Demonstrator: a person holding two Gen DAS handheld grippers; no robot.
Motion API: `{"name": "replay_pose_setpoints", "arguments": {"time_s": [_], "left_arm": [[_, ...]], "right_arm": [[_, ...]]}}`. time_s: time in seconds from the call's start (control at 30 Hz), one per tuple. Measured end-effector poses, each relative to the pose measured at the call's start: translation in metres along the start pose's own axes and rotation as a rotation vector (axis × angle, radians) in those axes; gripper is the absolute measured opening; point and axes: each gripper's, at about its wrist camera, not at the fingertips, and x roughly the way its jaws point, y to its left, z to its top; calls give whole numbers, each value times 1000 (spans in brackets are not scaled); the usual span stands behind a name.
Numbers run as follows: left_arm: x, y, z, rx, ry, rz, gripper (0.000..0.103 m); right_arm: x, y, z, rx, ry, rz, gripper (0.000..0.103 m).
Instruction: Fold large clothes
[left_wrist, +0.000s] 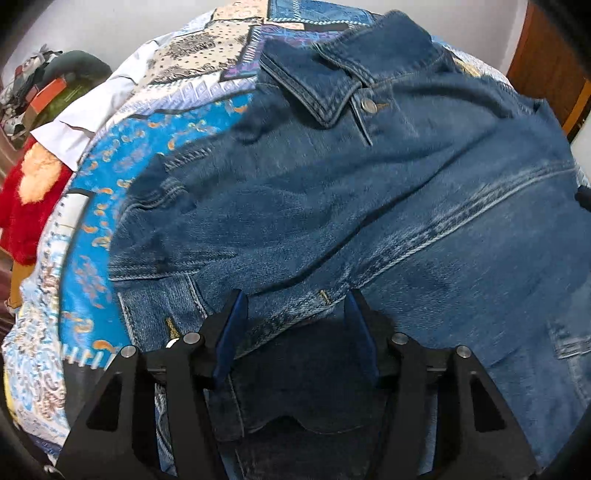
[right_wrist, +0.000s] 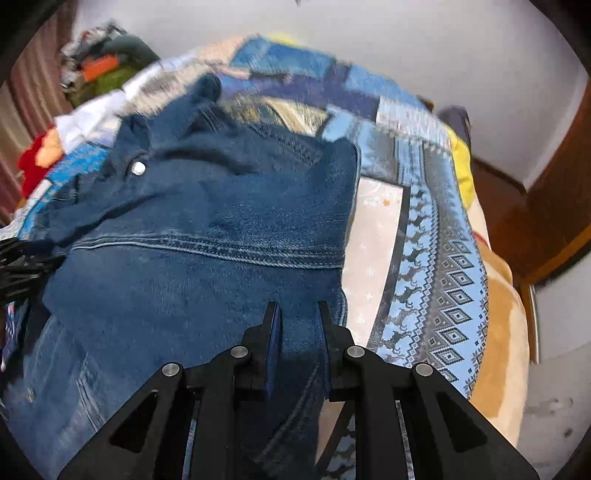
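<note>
A blue denim jacket lies spread on a patterned bedspread, collar and metal button at the far end. My left gripper is open, its fingers wide apart over the jacket's near folded edge, with denim lying between them. In the right wrist view the jacket fills the left and middle. My right gripper hovers over the jacket's right edge, its fingers a narrow gap apart with denim under them. The left gripper's black body shows at the left edge.
The bed's patterned cover extends to the right of the jacket. A white cloth and a red plush item lie at the bed's left. A pile of clutter sits at the back left. A wooden frame stands right.
</note>
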Motion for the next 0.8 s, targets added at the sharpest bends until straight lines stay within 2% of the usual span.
{"name": "replay_pose_setpoints", "arguments": {"time_s": [0.07,0.13,0.17,0.2,0.23,0.4,0.53,0.63,0.7,0.8], "left_arm": [[0,-2,-2,20,-16,13,58],[1,-1,-3,23,-14,14,58],[1,0,-4,18,-14,9,59],[1,1,-6,13,-14,7,59],[1,2,-7,7,-13,5,59],[-13,1,-14,16,-8,17,58],[-41,5,-23,-7,-39,30,59],[-70,16,-32,-34,-82,47,69],[-94,26,-41,-53,-128,64,80],[-121,40,-53,-76,-169,81,91]], "right_arm": [[-3,-3,-8,-19,2,-49,15],[-4,-8,-14,-29,3,-96,43],[-5,-12,-17,-23,-1,-143,76],[-6,-17,-19,-12,-1,-207,97],[-7,-24,-22,1,-1,-224,97],[-22,-45,-38,98,57,-110,97],[-54,-47,-50,146,28,-41,97],[-78,-42,-54,174,-9,-6,97],[-96,-38,-57,199,-34,22,97],[-122,-34,-61,238,-67,79,97]]}}
